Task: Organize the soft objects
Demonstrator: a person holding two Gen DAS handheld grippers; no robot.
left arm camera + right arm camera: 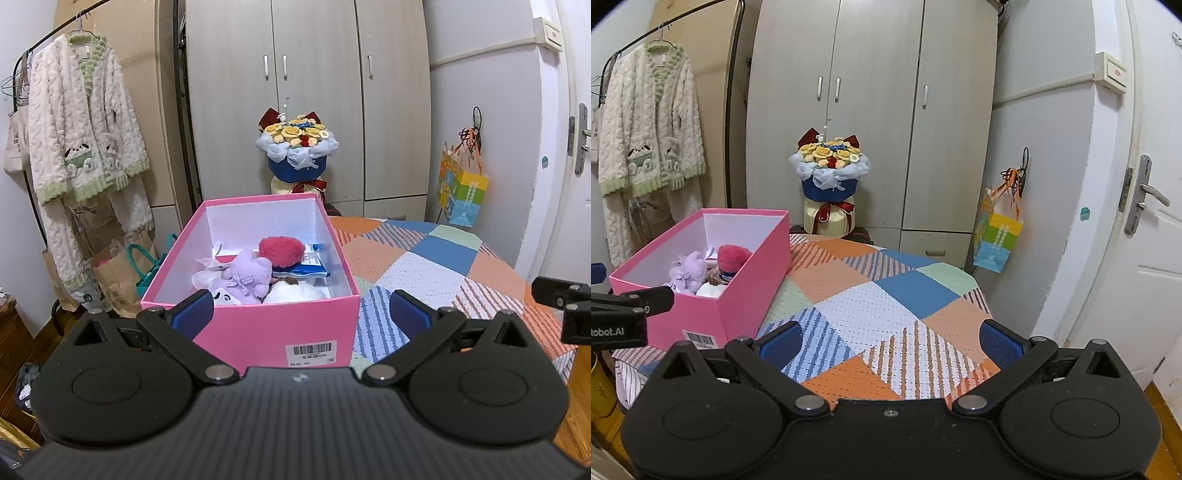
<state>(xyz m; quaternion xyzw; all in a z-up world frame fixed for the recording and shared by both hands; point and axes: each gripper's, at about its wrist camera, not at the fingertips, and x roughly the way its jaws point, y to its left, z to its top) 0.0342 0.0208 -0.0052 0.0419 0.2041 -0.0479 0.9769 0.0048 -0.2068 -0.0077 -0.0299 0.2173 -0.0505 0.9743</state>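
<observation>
A pink box point(258, 332) stands on the patchwork cloth at the table's left side. Inside lie a purple plush point(245, 275), a red fuzzy plush point(281, 252), a white plush point(295, 293) and a blue-and-white packet point(308, 266). My left gripper point(302, 314) hangs open just in front of the box's near wall, nothing between its fingers. In the right wrist view the pink box point(753, 273) sits at the left, with the purple plush point(689, 275) and red plush point(733, 256) showing. My right gripper point(890, 341) is open over the bare cloth, holding nothing.
The patchwork tablecloth point(886, 295) covers the table to its right edge. A flower bouquet point(296, 147) stands behind the table before a wardrobe. A fluffy robe point(79, 147) hangs at left, paper bags point(114, 273) below it. A colourful bag point(997, 236) hangs near the door.
</observation>
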